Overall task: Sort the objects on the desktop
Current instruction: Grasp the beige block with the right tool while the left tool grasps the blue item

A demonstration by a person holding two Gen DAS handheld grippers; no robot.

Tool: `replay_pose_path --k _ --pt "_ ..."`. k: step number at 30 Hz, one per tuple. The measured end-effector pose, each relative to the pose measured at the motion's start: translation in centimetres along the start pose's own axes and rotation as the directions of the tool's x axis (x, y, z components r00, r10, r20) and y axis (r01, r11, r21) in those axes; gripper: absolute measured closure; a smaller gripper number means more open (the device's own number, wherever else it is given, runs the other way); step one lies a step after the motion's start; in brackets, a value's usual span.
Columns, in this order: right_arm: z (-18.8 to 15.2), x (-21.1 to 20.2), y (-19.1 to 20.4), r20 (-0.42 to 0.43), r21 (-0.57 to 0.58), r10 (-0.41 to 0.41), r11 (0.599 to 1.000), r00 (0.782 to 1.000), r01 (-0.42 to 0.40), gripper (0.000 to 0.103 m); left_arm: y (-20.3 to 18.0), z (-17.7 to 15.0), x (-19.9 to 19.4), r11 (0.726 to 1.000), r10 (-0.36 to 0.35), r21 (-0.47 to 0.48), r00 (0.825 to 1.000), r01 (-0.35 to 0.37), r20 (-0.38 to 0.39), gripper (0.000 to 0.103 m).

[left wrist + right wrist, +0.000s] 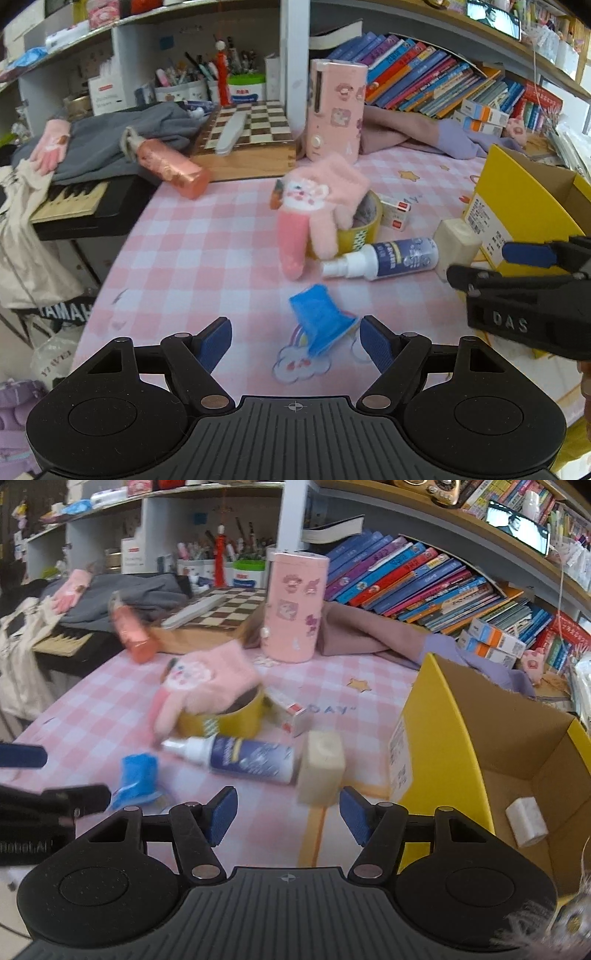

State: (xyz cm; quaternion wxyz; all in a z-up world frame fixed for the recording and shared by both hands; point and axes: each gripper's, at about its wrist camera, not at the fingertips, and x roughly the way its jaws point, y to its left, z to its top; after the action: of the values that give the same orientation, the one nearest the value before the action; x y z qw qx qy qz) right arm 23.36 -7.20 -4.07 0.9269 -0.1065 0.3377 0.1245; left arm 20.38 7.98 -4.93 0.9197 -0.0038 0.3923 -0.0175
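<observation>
On the pink checked cloth lie a blue cup (320, 320), a white spray bottle (384, 259) with a blue label, a cream block (456, 242), a yellow tape roll (364, 230) and a pink glove (314, 212) draped over it. My left gripper (295, 341) is open just short of the blue cup, nothing between its pads. My right gripper (288, 812) is open in front of the cream block (321, 770), its fingers empty. The bottle (236, 757) and blue cup (136, 779) lie to its left. A yellow box (443, 738) stands open at the right.
A white block (526, 821) lies inside the yellow box. A pink canister (295, 605), a chessboard (251, 125), a pink tube (173, 168), a small carton (290, 710) and slanted books (406, 576) line the back. A keyboard (70, 201) and grey cloth sit left.
</observation>
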Motion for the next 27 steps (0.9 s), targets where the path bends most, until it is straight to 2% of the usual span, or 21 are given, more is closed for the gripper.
replay_pose_path --k 6,8,10,11,17,20,21,24,27 --pt "1.1 1.5 -0.6 0.040 0.015 -0.089 0.996 0.995 0.088 0.045 -1.2 0.7 2.6 0.999 -0.024 0.034 0.999 0.025 -0.031 0.027" --pt "1.5 2.0 -0.8 0.045 0.011 -0.106 0.994 0.993 0.106 0.048 -1.4 0.8 3.0 0.999 -0.021 0.037 0.999 0.022 -0.037 0.031" --pt "1.8 2.7 -0.9 0.036 0.015 -0.125 0.992 0.991 0.125 0.058 -1.5 1.0 3.4 0.999 -0.013 0.040 0.999 0.014 -0.041 0.032" --pt "1.8 3.0 -1.1 0.030 0.022 -0.129 0.991 0.991 0.129 0.059 -1.5 1.1 3.7 0.999 -0.009 0.042 0.999 0.011 -0.043 0.033" --pt "1.7 4.9 -1.7 -0.044 0.071 -0.110 0.991 0.993 0.113 0.059 -1.7 1.0 4.7 0.998 0.008 0.064 0.998 -0.003 -0.064 0.038" --pt "1.5 5.7 -1.7 -0.076 0.086 -0.097 0.991 0.992 0.104 0.061 -1.6 0.8 5.0 0.999 0.007 0.053 0.997 -0.003 -0.079 0.046" --pt "1.4 5.9 -1.8 -0.082 0.092 -0.093 0.991 0.992 0.101 0.062 -1.5 0.7 5.1 0.999 0.004 0.045 0.996 -0.001 -0.085 0.052" --pt "1.4 6.3 -1.9 -0.087 0.102 -0.081 0.991 0.993 0.090 0.064 -1.3 0.6 5.2 0.999 0.011 0.033 0.997 -0.008 -0.079 0.058" --pt "1.4 6.4 -1.9 -0.082 0.099 -0.061 0.993 0.995 0.069 0.074 -1.1 0.7 5.2 1.000 0.003 0.031 0.997 -0.001 -0.074 0.062"
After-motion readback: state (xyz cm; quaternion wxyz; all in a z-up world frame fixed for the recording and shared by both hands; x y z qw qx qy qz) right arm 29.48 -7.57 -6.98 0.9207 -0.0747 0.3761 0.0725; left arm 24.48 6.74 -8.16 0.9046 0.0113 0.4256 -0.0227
